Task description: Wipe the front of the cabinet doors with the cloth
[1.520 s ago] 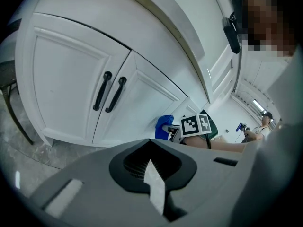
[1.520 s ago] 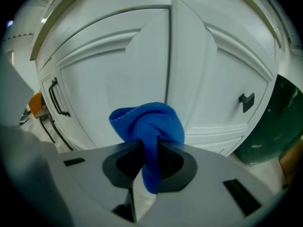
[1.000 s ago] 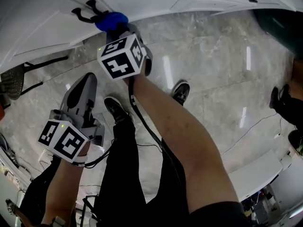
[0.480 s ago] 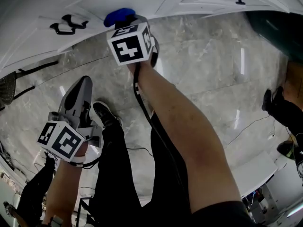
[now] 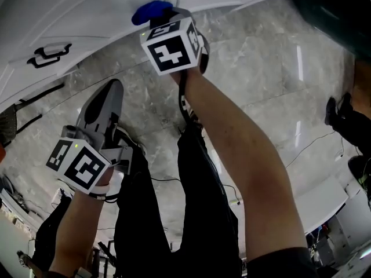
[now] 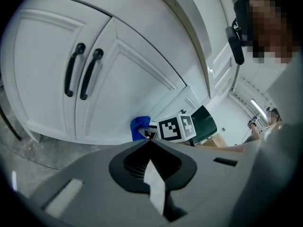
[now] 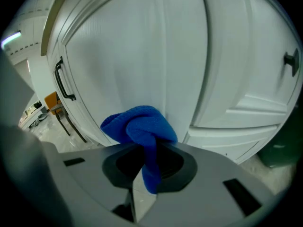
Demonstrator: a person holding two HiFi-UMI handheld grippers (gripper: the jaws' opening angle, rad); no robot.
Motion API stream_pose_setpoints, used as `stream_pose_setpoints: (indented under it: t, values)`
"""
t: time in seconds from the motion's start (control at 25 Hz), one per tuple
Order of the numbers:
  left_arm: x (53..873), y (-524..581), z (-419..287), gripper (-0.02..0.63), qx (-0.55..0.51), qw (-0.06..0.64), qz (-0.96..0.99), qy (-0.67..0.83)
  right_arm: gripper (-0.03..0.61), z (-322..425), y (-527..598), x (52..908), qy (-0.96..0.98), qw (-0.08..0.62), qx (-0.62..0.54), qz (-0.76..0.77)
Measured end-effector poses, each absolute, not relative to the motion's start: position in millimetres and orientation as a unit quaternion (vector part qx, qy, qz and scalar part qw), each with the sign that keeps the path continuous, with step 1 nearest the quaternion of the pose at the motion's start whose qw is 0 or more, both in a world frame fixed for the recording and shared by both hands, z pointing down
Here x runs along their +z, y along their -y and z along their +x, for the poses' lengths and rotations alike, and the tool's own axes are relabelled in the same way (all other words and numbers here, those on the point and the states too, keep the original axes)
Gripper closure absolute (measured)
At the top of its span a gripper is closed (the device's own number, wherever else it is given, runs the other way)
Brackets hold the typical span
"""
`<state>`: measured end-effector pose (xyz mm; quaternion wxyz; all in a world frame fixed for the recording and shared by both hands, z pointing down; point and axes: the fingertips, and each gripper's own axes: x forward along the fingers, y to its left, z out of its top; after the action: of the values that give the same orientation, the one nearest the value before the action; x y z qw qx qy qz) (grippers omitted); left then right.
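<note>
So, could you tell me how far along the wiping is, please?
Done: nothing shows which surfaces are wiped. In hand: right tongs shut on the crumpled blue cloth, low against the white panelled cabinet door. Remaining: other door fronts; left tongs shut, empty.

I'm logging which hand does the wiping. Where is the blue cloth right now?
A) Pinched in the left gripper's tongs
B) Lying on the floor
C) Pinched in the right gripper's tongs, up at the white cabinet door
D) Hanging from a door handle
C: the right gripper view shows the blue cloth clamped in the tongs of the right gripper, up at the white cabinet door, while the left gripper is shut on nothing.
</note>
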<state>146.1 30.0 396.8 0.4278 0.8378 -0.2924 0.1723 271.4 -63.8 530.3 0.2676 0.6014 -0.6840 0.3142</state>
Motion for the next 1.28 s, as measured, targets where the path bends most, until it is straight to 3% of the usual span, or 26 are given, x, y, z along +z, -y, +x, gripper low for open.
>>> stream_pose_setpoints:
  t: [0.32,0.48,0.92,1.12,1.28]
  values:
    - [405,-44,142,0.614,0.179,0.442,0.833,0.280,0.518,323,46,523,0.628,0.279,0.291,0.666]
    - [407,-35,104,0.615,0.184,0.442,0.829,0.289,0.518,274,44,532,0.636,0.267,0.309,0.655]
    - [409,-10,-14,0.615,0.182,0.437,0.814,0.335,0.518,47,84,571,0.716,0.259,0.342,0.551]
    - [413,0,-38,0.615,0.166,0.445,0.802,0.361,0.518,32,108,574,0.730,0.265,0.353,0.521]
    - [422,-1,-26,0.615,0.162,0.451,0.796,0.369,0.518,66,103,581,0.746,0.301,0.313,0.505]
